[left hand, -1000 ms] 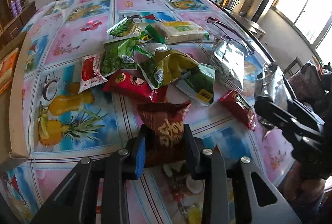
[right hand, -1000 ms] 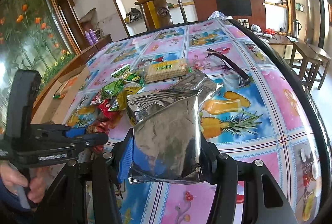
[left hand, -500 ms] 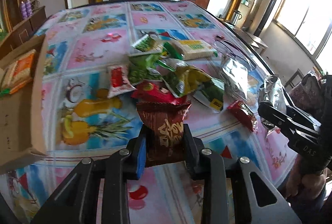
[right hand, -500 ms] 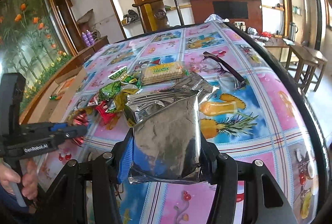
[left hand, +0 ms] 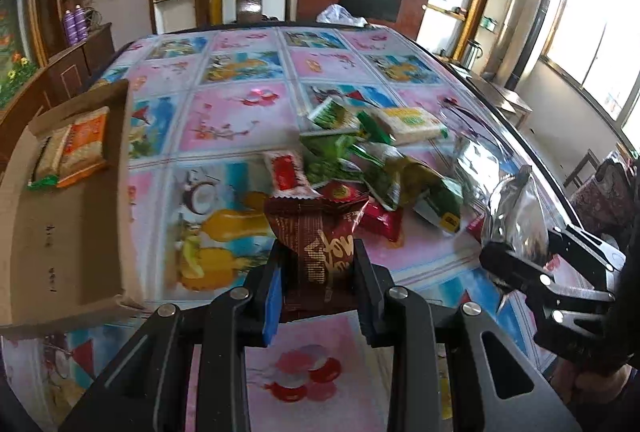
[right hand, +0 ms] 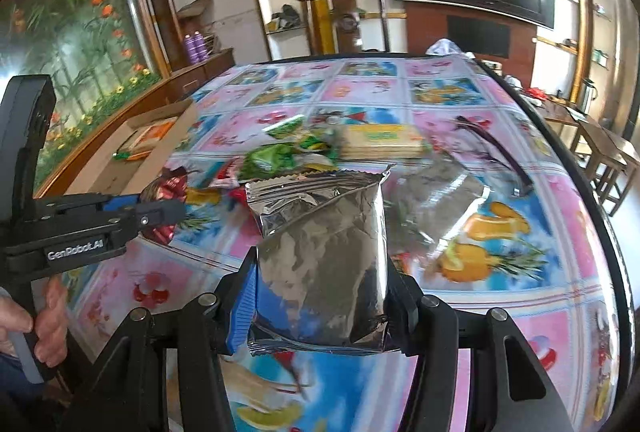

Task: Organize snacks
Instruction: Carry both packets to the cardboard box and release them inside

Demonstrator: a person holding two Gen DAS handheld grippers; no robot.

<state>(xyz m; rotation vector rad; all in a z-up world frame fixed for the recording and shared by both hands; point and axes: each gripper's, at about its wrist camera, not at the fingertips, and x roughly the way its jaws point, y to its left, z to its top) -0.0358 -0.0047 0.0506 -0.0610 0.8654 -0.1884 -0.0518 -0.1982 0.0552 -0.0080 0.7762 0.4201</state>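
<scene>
Sorting snacks: both grippers loaded above the table (left hand: pixel 240 104).
Brown packet (left hand: pixel 320 244) is clamped in left gripper (left hand: pixel 318 272), silver bag (right hand: pixel 324 256) in right gripper (right hand: pixel 320 292); snack pile (left hand: pixel 360 160) lies ahead, box (left hand: pixel 60 212) at left.

My left tongs (left hand: pixel 318 272) pinch a dark brown snack packet (left hand: pixel 316 232) above the patterned surface (left hand: pixel 240 112). A cardboard box (left hand: pixel 60 224) sits left. My right tongs (left hand: pixel 516 260) grip a silver bag (left hand: pixel 516 212).

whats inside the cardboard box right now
The cardboard box holds an orange snack pack with a tan pack beside it at the far end. The near corner is out of frame.
</scene>
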